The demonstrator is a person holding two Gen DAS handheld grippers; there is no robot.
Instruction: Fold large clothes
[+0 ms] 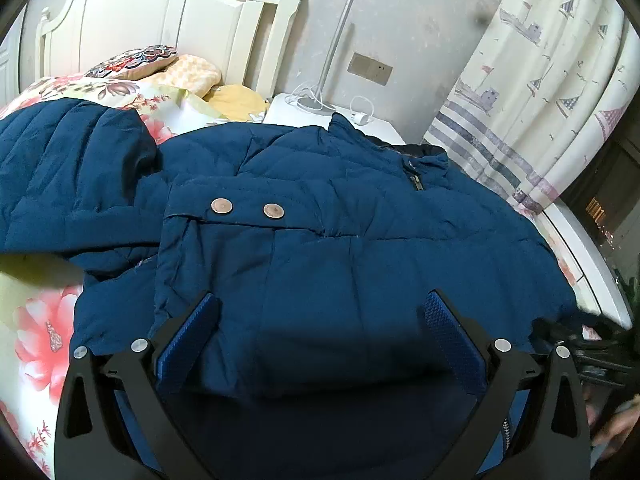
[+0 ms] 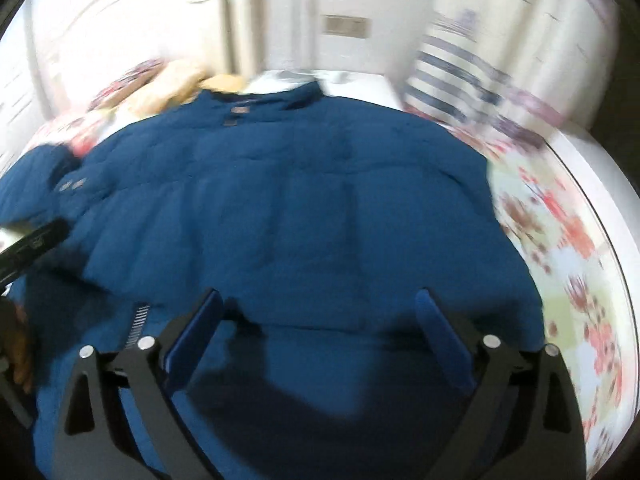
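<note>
A large dark blue padded jacket [image 1: 320, 208] lies spread on the bed, collar toward the headboard. One sleeve [image 1: 68, 160] lies off to the left, and a cuff with two metal snaps [image 1: 246, 208] is folded over the body. My left gripper [image 1: 320, 312] is open just above the jacket's lower part, holding nothing. In the blurred right wrist view the jacket [image 2: 304, 208] fills the middle. My right gripper [image 2: 320, 312] is open over its hem, empty. The left gripper's black body [image 2: 32, 244] shows at the left edge there.
The bed has a floral cover [image 1: 36, 344] and pillows [image 1: 152, 64] by the cream headboard [image 1: 160, 12]. A white nightstand [image 1: 304, 110] with a lamp pole and cables stands behind the jacket. A sailboat-print curtain [image 1: 552, 80] hangs at right. The bed's white edge [image 2: 592, 184] runs along the right.
</note>
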